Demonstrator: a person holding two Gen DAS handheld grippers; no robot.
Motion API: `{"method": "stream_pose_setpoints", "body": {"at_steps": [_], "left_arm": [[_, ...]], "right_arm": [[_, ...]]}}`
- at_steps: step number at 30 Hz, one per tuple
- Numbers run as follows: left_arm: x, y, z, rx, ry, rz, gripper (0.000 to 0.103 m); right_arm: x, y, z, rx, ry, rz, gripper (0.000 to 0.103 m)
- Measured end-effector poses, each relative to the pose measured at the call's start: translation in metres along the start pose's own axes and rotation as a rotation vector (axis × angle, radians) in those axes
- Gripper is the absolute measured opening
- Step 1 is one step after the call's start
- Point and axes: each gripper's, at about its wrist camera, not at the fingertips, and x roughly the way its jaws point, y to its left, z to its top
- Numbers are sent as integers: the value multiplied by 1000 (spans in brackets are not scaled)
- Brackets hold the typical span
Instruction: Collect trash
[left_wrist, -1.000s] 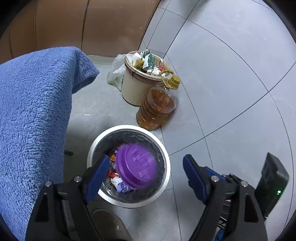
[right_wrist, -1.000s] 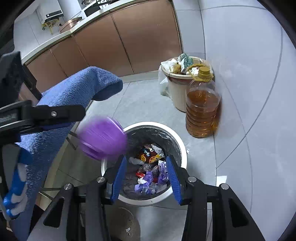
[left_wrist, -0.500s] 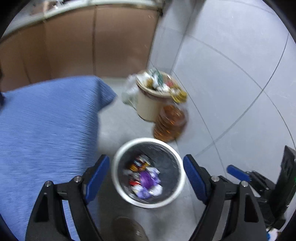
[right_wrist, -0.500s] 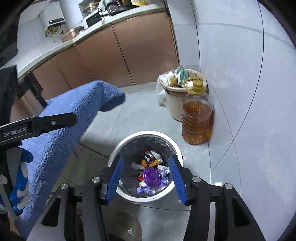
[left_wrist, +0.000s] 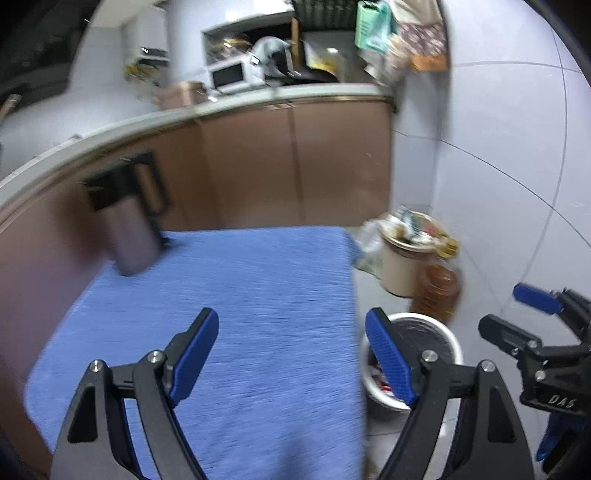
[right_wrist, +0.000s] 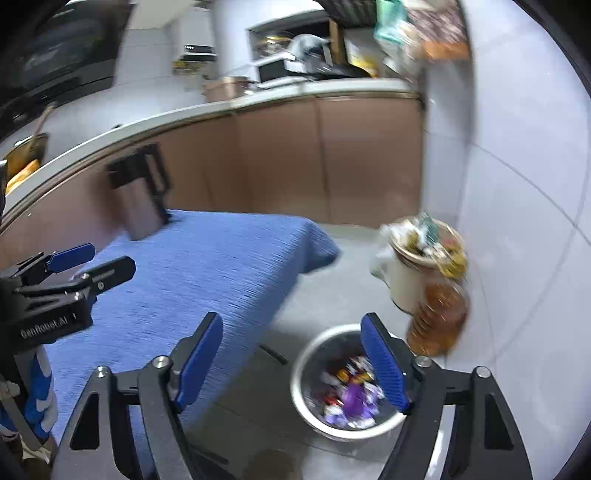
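A: Left gripper (left_wrist: 291, 360)?
B: Jaws wide apart, nothing btwn them. Hangs over the blue cloth (left_wrist: 236, 317) on the table.
A: Right gripper (right_wrist: 291, 363)?
B: Same, spread wide and empty, above the table edge & floor. Its right finger overlaps the bin in view.
A: Where's the trash?
B: In the round steel bin (right_wrist: 314, 406) on the floor, just beside the table. Purple lid (right_wrist: 351, 397) lies on top of candy wrappers (right_wrist: 351, 373) inside.
A: Other stuff?
B: Cream bucket (right_wrist: 402, 284) heaped w/ rubbish by the wall, oil bottle (right_wrist: 439, 321) in front of it, touching or nearly, can't tell. Steel kettle (right_wrist: 142, 206) at the far corner of the cloth. Frames blurry.
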Motion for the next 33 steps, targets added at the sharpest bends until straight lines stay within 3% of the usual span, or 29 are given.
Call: {"method": "stream_pose_setpoints", "body": {"at_steps": [10, 19, 33], "left_arm": [[-67, 70, -23, -47, -100, 164, 81], [-101, 108, -38, -122, -155, 217, 83], [-130, 143, -49, -195, -240, 294, 83]], "right_arm": [[-23, 78, 21, -103, -102, 49, 102], [-29, 116, 21, -144, -117, 12, 103], [-43, 137, 15, -183, -156, -45, 103]]}}
